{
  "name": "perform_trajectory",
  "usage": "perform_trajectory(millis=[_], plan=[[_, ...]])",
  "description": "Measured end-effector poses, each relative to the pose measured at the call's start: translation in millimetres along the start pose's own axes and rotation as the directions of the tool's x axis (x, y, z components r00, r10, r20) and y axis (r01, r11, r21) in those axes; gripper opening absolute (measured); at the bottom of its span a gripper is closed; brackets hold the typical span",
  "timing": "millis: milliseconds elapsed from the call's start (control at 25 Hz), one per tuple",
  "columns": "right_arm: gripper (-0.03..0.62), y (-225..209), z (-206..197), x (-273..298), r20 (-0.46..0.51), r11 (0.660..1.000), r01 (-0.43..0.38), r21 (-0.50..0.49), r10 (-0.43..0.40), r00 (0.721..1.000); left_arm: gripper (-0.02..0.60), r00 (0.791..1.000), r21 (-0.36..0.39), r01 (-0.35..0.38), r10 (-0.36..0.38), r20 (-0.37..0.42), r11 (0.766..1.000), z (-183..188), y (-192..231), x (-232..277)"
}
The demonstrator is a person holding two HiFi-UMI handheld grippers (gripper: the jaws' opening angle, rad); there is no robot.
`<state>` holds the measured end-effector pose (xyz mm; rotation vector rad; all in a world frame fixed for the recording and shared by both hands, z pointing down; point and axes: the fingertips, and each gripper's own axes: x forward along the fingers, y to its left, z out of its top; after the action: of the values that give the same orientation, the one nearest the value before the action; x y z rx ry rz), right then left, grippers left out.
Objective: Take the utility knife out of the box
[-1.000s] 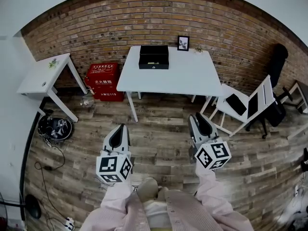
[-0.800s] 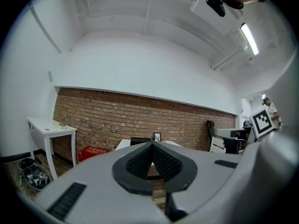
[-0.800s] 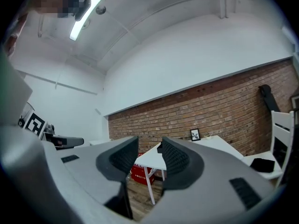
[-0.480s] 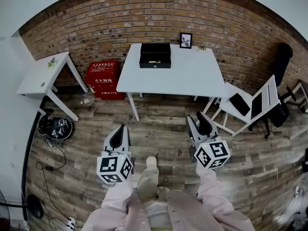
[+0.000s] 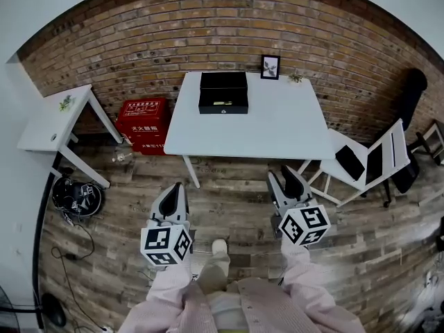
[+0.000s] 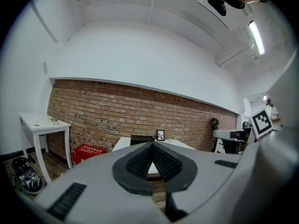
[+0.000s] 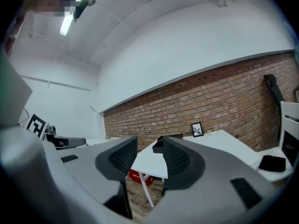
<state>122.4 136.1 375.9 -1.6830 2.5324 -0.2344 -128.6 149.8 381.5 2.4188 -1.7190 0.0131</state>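
A closed black box [image 5: 223, 92] sits near the back edge of a white table [image 5: 277, 127] against the brick wall. No utility knife shows. Both grippers hang over the wooden floor, short of the table's front edge and pointing at it. My left gripper [image 5: 173, 188] has its jaws together with nothing in them; in the left gripper view its pads [image 6: 140, 160] meet at the tips, and the box [image 6: 141, 138] lies far beyond. My right gripper [image 5: 286, 175] is open and empty; in the right gripper view the box [image 7: 158, 147] shows through the gap of the right gripper [image 7: 150, 155].
Red boxes [image 5: 144, 116] stand on the floor left of the table, and a small white side table [image 5: 52, 120] is further left. A white folding chair [image 5: 368, 159] stands at the right. A framed picture [image 5: 270, 66] leans at the table's back. Dark gear [image 5: 73, 196] lies on the floor.
The person has stepped forward: the table and box are nearer and lower in the head view. Both grippers went along, still side by side.
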Motion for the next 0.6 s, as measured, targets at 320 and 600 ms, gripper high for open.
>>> perform_trajectory(millis=[320,600], plan=[[0.155,-27.7,0.0,71.2,-0.012,1.000,0.020,0.013,-0.020,1.000,-0.008,1.000,-0.004,0.023,-0.023,-0.018,1.000,8.3,27.1,76.6],[0.155,-36.8,2.8,128.0,-0.019,0.999,0.026,0.024,-0.026,0.999,-0.008,0.999,-0.003,0.047,-0.047,-0.011,0.999,23.2,53.0,132.3]])
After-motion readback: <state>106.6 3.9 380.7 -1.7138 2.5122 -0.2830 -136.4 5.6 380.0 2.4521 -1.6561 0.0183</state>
